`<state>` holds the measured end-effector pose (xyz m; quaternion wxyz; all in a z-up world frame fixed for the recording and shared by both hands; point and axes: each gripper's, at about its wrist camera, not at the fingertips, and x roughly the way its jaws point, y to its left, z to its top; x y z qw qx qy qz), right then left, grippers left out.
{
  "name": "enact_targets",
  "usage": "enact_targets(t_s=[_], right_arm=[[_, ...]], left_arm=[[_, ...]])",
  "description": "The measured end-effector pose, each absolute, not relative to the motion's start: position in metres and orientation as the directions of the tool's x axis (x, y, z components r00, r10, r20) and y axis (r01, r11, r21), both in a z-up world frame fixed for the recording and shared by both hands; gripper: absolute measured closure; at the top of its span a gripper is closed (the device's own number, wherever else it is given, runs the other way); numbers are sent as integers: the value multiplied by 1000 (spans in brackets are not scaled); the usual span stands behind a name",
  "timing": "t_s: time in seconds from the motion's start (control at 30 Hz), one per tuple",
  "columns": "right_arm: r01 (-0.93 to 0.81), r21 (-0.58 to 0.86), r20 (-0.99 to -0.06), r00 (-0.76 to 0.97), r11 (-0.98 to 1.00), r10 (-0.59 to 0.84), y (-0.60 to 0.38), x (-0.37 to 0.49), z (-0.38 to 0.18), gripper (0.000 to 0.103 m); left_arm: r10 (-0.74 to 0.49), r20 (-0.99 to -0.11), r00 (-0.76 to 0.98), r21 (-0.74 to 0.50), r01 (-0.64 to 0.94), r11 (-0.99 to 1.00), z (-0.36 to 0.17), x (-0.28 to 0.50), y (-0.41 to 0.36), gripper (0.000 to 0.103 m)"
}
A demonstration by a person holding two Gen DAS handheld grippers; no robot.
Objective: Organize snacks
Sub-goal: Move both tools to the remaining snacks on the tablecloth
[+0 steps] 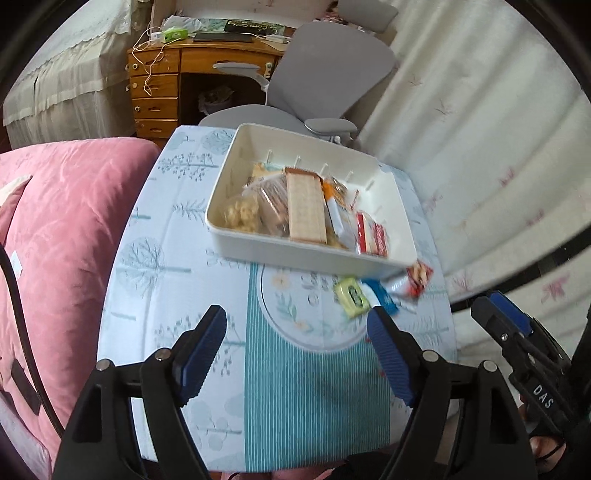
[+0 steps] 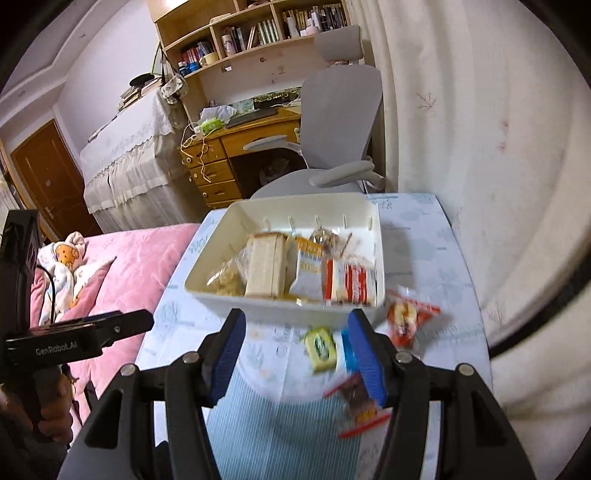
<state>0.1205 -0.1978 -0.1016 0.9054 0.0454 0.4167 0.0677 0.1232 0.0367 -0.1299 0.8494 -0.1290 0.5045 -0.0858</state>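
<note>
- Left tool: spread wide, nothing between pads, above blue patterned desk cloth.
- Right tool: half spread, empty; loose packets just past its tips.
- White rectangular plastic bin mid desk, already part-filled with wrapped snacks.
- Outside, near bin front wall: small yellow-green packet, blue-white sachet, red crinkly pouch, red-brown wrapper.
- Likely light, soft, slippery film; crushable contents. Pinch at sealed edge, gently.

A home bedroom that doubles as a study. Left of the grippers lies a pink quilt; ahead stand a wooden desk with drawers, a grey chair and bookshelves. A brown door is far left, pale curtains to the right.
</note>
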Motion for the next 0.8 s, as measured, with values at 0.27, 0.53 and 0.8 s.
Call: enact_targets(t_s=[0.27, 0.53, 0.8], right_arm=[[-107, 15, -771, 631, 994, 80, -187, 65, -103, 45], [-193, -73, -813, 580, 979, 53, -202, 65, -123, 45], [-316, -40, -855, 501, 948, 132, -253, 98, -140, 45]], left_arm=[[-271, -858, 436, -303, -5, 953, -149, 86, 29, 25], [-241, -875, 419, -278, -29, 960, -162, 83, 0, 25], [-210, -897, 390, -289, -157, 944, -179, 100, -50, 25]])
